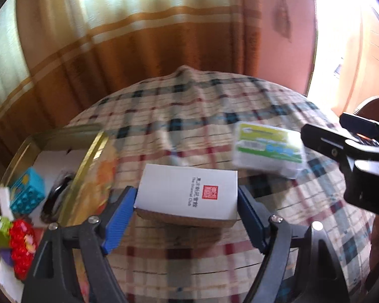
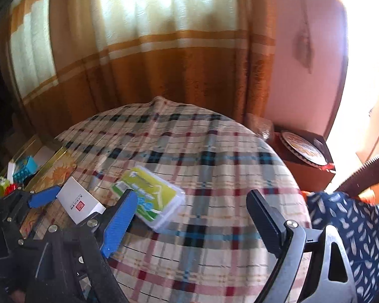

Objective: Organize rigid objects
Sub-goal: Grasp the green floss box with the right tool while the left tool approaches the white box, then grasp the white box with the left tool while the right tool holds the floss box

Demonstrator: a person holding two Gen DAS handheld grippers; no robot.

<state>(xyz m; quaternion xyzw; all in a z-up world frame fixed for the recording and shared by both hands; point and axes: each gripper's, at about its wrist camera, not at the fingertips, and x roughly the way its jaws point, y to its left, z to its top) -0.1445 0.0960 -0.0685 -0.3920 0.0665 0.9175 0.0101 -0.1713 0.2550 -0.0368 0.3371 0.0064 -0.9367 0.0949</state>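
A white box with a red seal (image 1: 187,192) sits on the plaid cloth between the blue pads (image 1: 121,212) of my left gripper (image 1: 187,194). Both pads lie against its two short sides, so the gripper is shut on it. In the right wrist view the same box (image 2: 79,203) shows at the left with one blue pad (image 2: 43,198) beside it. A clear plastic case with a green label (image 1: 267,149) (image 2: 151,197) lies flat further right. My right gripper (image 2: 192,197) stands open and holds nothing, its left finger just in front of that case.
A gold tin (image 1: 93,151) at the left holds a teal block (image 1: 26,192), a red toy (image 1: 21,242) and a dark item. The plaid-covered table (image 2: 214,166) ends at an orange curtain. To the right stand a brown stand with a plate (image 2: 303,149) and a blue patterned bag (image 2: 348,219).
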